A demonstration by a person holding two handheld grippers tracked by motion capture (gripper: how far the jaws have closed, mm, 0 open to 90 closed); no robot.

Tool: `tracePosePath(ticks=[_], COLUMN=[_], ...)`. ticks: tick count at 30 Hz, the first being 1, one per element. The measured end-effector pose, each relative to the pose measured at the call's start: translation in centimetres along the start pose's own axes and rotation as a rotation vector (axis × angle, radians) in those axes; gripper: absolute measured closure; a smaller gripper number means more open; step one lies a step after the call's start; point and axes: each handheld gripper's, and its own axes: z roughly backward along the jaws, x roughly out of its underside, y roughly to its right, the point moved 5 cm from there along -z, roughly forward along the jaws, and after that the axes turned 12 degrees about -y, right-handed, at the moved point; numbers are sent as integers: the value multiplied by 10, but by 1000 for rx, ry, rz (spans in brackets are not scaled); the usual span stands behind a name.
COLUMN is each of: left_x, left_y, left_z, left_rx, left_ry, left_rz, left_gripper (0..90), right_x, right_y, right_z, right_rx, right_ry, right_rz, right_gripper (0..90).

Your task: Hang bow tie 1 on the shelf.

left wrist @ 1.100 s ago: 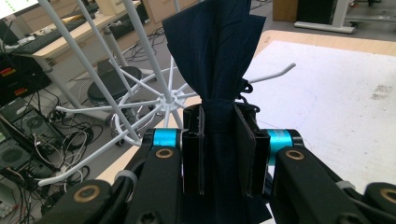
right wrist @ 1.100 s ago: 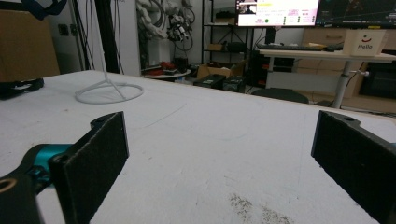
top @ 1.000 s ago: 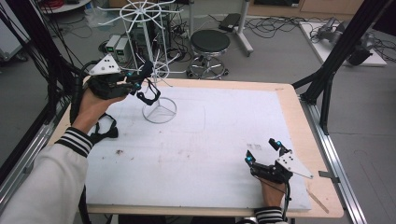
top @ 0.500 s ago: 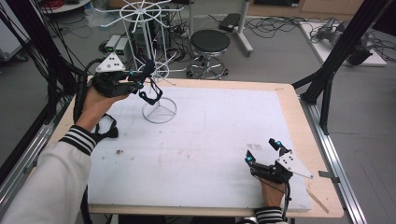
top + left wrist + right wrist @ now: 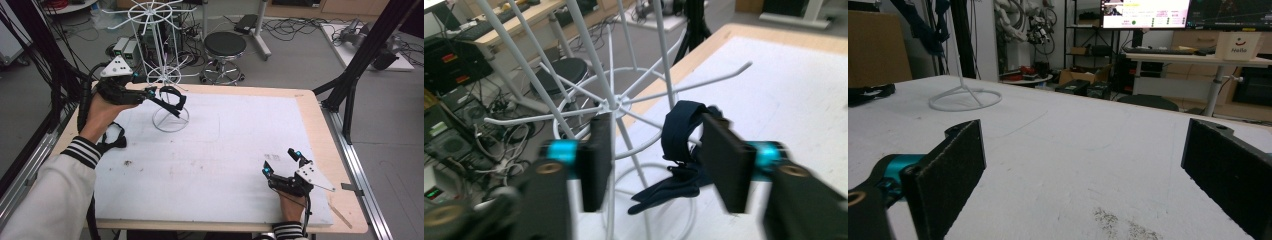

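Dark navy, the strap hangs looped over one spoke of the white wire rack, and we see it in the left gripper view dangling between the jaws with its lower end folded down toward the rack's base ring. The left gripper has just been opening: its pads stand apart on either side of the strap, neither one pressing on it, so we read the jaws as half spread and holding nothing. One pad sits just behind the rack's upright wire, which crosses in front of it and hides part of its face. From the high view the strap is a small dark shape beside the gripper's tip, above the ring on the table; we cannot tell there how it is hooked. A second dark strap lies on the table near the left wrist, partly covered by the hand. The right gripper rests low at the near right of the table, jaws wide and bare, with plain tabletop between them in its own view; both pads are cut off by the frame's edges. The rack's top is cropped in the right gripper view, where the ring shows far off.
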Motion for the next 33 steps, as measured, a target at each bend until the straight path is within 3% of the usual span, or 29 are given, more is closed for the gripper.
tracePosePath(ticks=[3, 8, 18, 33], left_x=[1, 6, 26, 74], left_y=[2, 9, 21, 25], left_z=[6, 21, 38, 50], left_rx=[6, 69, 110, 98], left_ry=[32, 91, 170, 243], left_rz=[9, 17, 21, 50], left_gripper=[267, 185, 156, 157], right_x=[0, 0, 0, 0], right_y=[0, 0, 0, 0], right_z=[0, 0, 1, 1], right_rx=[-2, 0, 2, 8], right_ry=[-1, -2, 4, 2], right_rz=[0, -3, -5, -6], right_gripper=[33, 33, 33, 33])
